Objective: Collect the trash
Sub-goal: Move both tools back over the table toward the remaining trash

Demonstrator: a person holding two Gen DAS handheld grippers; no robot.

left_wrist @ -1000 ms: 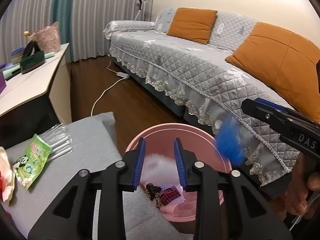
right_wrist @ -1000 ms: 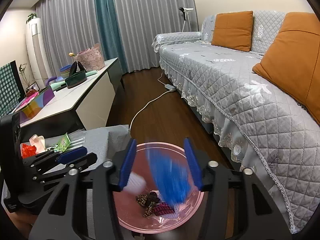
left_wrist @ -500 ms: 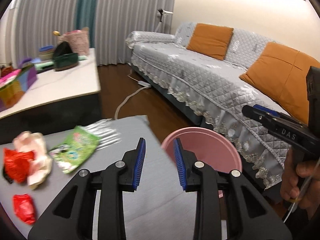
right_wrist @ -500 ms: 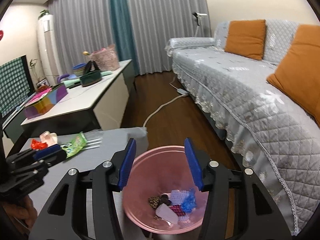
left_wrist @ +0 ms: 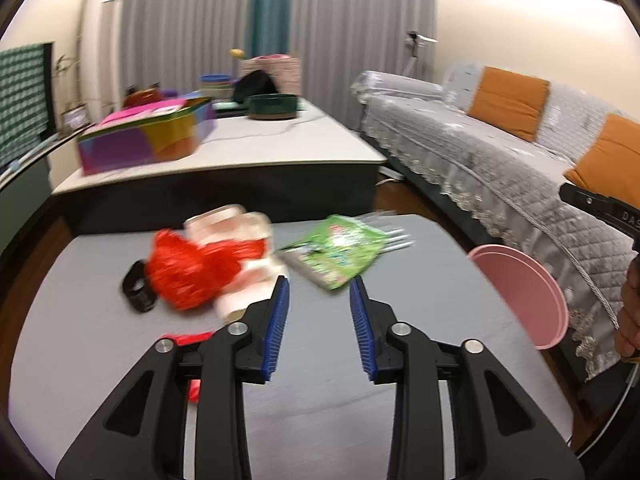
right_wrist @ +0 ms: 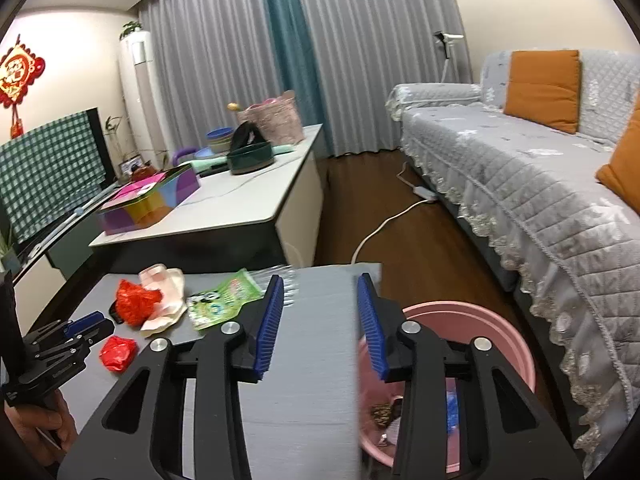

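On the gray table [left_wrist: 400, 264], as our left camera sees it, the trash lies in a little heap just past our left gripper [left_wrist: 319, 320]. Its two blue pads stand wide apart with nothing between them. We see a red crinkly wad [left_wrist: 188, 270] lying on a pale crumpled paper [left_wrist: 240, 236], a green snack bag [left_wrist: 340, 254] just to the right of them, a small black thing [left_wrist: 137, 290] at the left, and a flat red scrap [left_wrist: 188, 338] close under our left finger. The pink bin [left_wrist: 528, 292] sits off the right side of the table. From the right camera, our right gripper [right_wrist: 320, 320] is wide open too and holds nothing. It hangs over the table edge, with the bin [right_wrist: 500, 336] right below it and some scraps already inside. The left gripper [right_wrist: 80, 330] shows at the far left, near a small red wrapper [right_wrist: 117, 353]. We think all this trash is very light and soft. It will squash and bend when pinched. The green bag [right_wrist: 224, 300] looks shiny, so it may slip. We would grab it by its near edge. The red wad [right_wrist: 136, 302] is puffy, so we would pinch it in the middle.
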